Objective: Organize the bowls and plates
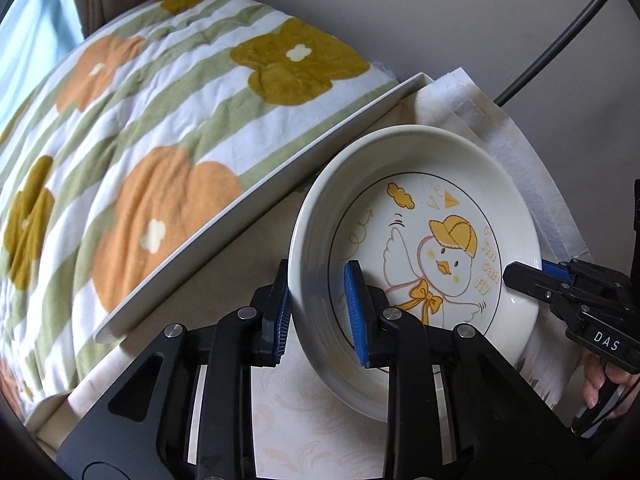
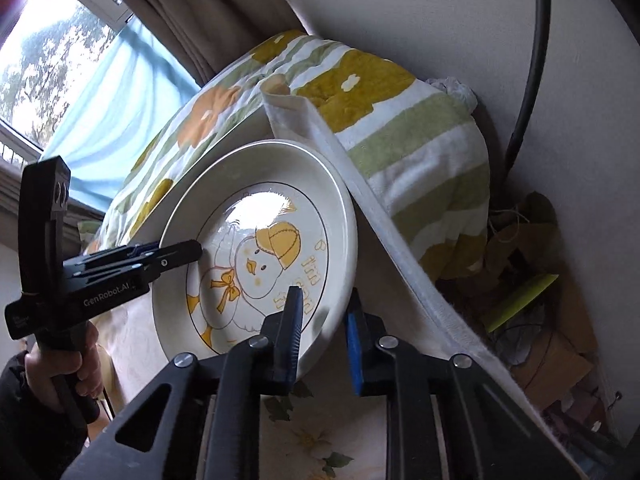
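A deep white plate [image 1: 400, 138] with a yellow-capped duck drawn on it rests on a patterned tablecloth [image 1: 312, 424]. My left gripper [image 1: 318, 312] is shut on the plate's near-left rim, one blue pad inside the wall and the other outside. My right gripper [image 1: 522, 274] grips the opposite rim at the right edge, held by a hand. In the right wrist view the plate [image 2: 248, 152] fills the centre, and the right gripper [image 2: 325, 336] clamps its lower right rim. The left gripper [image 2: 196, 250] bites the left rim there.
A flowered green-striped blanket [image 1: 160, 140] bulges just left of the plate, behind a raised white tray edge [image 1: 240, 204]. White cloth [image 1: 460, 96] lies beyond the plate. A black cable [image 1: 560, 40] runs down the wall. Cardboard clutter [image 2: 540, 300] sits below the table's right edge.
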`<state>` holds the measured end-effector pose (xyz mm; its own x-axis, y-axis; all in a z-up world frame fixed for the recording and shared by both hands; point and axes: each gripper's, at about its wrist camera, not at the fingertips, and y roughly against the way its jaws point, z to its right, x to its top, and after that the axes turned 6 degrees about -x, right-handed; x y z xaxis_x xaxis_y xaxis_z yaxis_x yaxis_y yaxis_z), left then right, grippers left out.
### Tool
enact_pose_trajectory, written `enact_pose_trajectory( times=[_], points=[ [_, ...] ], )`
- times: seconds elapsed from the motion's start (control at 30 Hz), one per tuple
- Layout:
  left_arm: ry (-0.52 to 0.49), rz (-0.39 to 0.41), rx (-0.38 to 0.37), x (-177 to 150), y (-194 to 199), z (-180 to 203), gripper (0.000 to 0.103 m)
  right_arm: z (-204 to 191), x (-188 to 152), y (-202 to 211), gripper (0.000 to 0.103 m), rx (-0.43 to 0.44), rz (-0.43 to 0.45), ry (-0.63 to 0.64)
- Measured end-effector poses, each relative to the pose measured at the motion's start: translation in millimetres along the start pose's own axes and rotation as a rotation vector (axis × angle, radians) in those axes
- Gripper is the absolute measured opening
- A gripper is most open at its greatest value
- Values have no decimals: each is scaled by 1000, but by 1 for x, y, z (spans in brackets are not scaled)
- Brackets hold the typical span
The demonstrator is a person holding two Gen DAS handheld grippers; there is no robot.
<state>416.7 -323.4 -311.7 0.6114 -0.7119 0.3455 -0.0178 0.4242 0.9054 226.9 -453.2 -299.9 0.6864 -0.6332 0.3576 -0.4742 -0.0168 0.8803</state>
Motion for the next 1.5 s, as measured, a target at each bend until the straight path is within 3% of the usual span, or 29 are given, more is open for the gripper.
enact_pose_trajectory(
  times=[0.27, 0.5, 0.7, 0.9, 1.07, 1.3, 1.5],
  points=[
    [32, 86, 27, -9, 41, 11, 23, -6, 8, 19, 19, 27, 31, 72],
    [98, 197, 77, -49, 125, 28, 23, -33, 9, 71, 19, 82, 68, 191],
    [186, 265, 137, -119, 196, 35, 23, -72, -21, 118, 19, 160, 41, 304],
    [301, 292, 173, -204, 238, 31, 23, -116, -87, 137, 19, 212, 1, 418],
    [413, 300, 187, -273, 251, 17, 23, -141, -130, 121, 19, 254, -72, 475],
    [562, 295, 215, -355, 239, 2, 23, -165, -173, 87, 19, 302, -171, 567],
    [645, 305, 189, -402, 216, -14, 23, -184, -199, 64, 19, 257, -189, 675]
  ],
)
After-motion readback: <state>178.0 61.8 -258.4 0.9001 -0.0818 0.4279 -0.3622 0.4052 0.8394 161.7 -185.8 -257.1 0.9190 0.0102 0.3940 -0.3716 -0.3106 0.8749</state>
